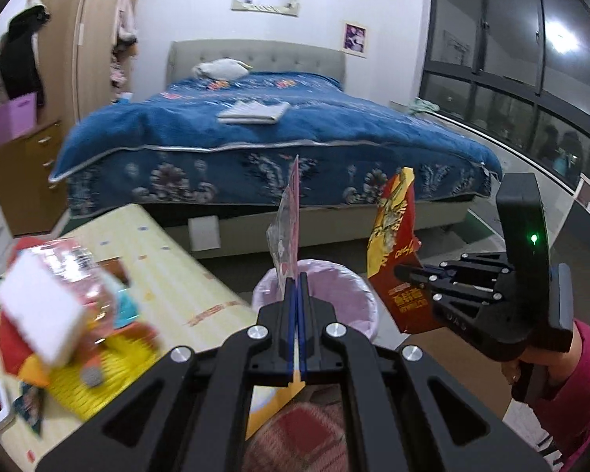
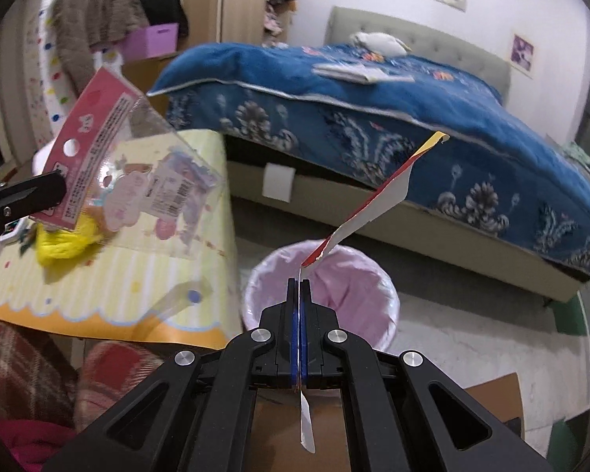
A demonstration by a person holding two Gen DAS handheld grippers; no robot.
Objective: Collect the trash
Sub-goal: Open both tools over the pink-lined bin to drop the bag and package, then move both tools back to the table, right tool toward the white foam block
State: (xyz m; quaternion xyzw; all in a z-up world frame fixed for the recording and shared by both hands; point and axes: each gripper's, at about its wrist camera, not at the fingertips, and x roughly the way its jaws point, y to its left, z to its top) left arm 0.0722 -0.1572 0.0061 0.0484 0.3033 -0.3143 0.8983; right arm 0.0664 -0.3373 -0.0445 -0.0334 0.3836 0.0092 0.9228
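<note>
Your left gripper (image 1: 296,280) is clamped on a clear plastic package with a pink header card (image 1: 286,220), the jaws pressed flat together on it. From the left wrist you see the package edge-on, its long axis running up and away from the fingertips, the top tip reaching in front of the blue bedspread (image 1: 279,133). From the right wrist the same package (image 2: 133,161) shows its broad face: pink card end with the round hole up and to the left, clear printed part trailing down and to the right, so it sits tilted, held at the pink end by the left gripper (image 2: 55,190). Your right gripper (image 2: 299,284) is closed tight on a red and yellow snack wrapper (image 2: 377,204). In that view the wrapper is almost edge-on, a thin strip rising from the fingertips and leaning up to the right, its yellow tip in front of the bed's side, with a short tail poking out behind the jaws. From the left wrist the wrapper (image 1: 397,251) shows its printed face, long axis near upright, and the right gripper (image 1: 407,275) grips it near its lower part. Both pieces hang above or just beside the pink-lined trash bin (image 2: 255,299), which stands on the floor between the low table with the yellow patterned cover (image 2: 137,275) and the bed. The table carries blurred clutter (image 1: 59,314).
</note>
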